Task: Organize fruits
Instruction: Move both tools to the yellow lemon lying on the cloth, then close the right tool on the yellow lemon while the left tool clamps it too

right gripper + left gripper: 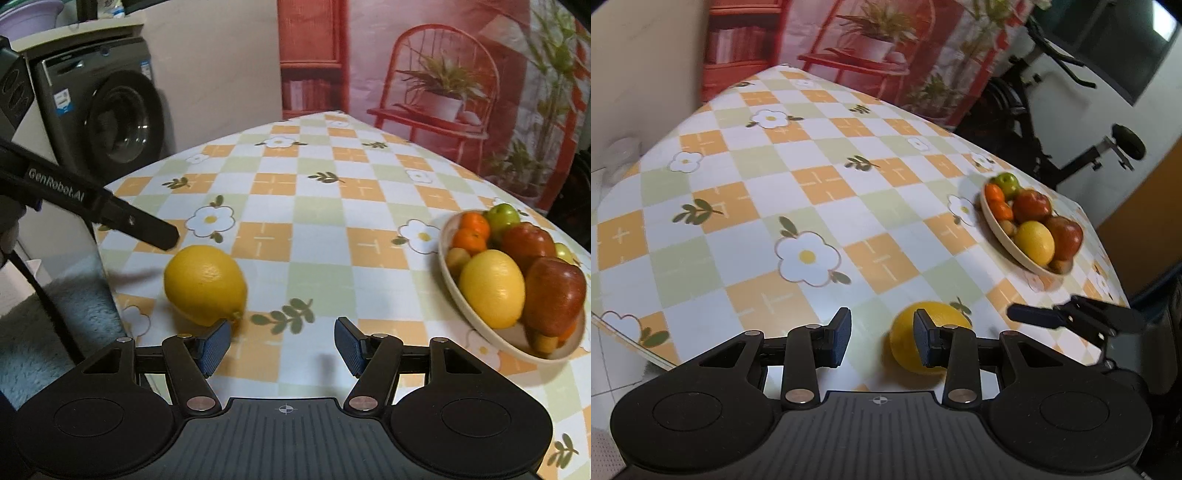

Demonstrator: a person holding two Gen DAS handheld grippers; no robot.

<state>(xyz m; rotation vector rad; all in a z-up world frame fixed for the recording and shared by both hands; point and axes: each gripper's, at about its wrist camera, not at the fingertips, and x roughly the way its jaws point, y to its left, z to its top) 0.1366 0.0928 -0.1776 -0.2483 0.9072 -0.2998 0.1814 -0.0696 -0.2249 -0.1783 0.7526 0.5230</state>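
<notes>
A loose lemon [905, 350] [205, 284] lies on the checked tablecloth near the front edge. My left gripper [882, 339] hovers just short of it, open, with nothing between the pads; the lemon sits behind its right finger [925, 343]. My right gripper [282, 347] is open and empty too, with the lemon off beyond its left finger [214, 347]. A cream bowl [997, 236] [491, 339] to the right holds another lemon [491, 288], red apples [554, 291], a green apple [502, 218] and tangerines [472, 229].
One finger of the left gripper [147, 229] reaches in just left of the loose lemon; a finger of the right gripper [1034, 315] shows in the left wrist view. A washing machine [118, 118] stands past the table's left edge, an exercise bike [1071, 110] beyond the right.
</notes>
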